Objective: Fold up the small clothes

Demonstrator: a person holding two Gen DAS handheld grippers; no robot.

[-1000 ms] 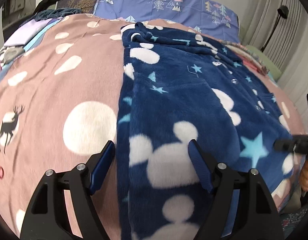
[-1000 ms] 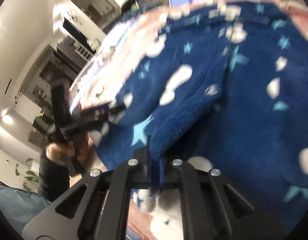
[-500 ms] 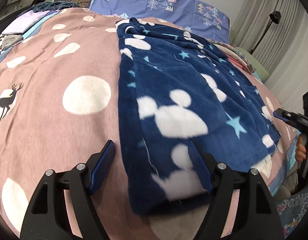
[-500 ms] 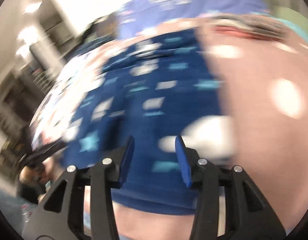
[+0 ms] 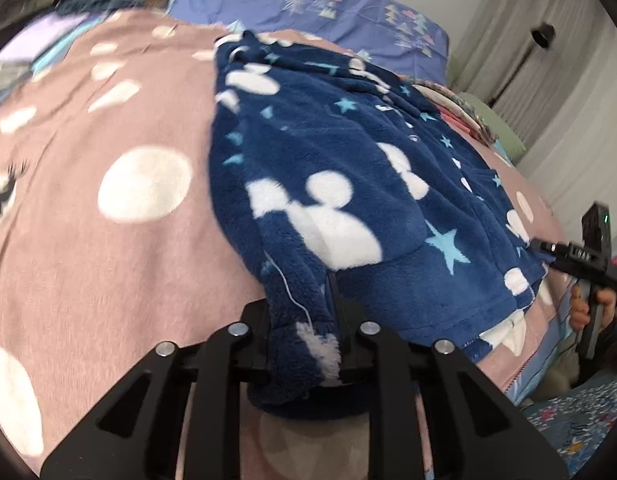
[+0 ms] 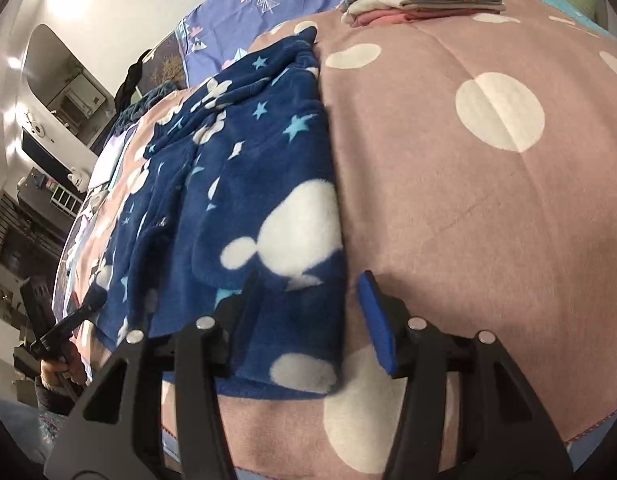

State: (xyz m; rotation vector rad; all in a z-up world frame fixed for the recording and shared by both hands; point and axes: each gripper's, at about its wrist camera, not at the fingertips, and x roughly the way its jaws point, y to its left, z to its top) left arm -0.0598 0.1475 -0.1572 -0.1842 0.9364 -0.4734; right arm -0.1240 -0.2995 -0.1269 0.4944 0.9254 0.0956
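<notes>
The soft, floppy blue top [image 5: 340, 184] looks light, so grab corners: the left gripper [image 5: 300, 344] just pinched one, while the right gripper [image 6: 304, 304], opening, straddles another untouched.

Navy fleece garment [image 5: 348, 184] with white mouse-heads, pale-blue stars. Dusty-pink blanket [image 6: 448, 184], big white dots. Periwinkle pillow [image 5: 308, 4], small tree prints. Blue gripper pads [image 6: 378, 322].

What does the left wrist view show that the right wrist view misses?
Left only: the left gripper clamped on a bunched corner of the blue fleece top, having just closed. Right only: the right gripper, jaws apart and just opening, astride the top's other corner, plus a stack of folded clothes. Both: the top lying on the pink dotted blanket.
</notes>
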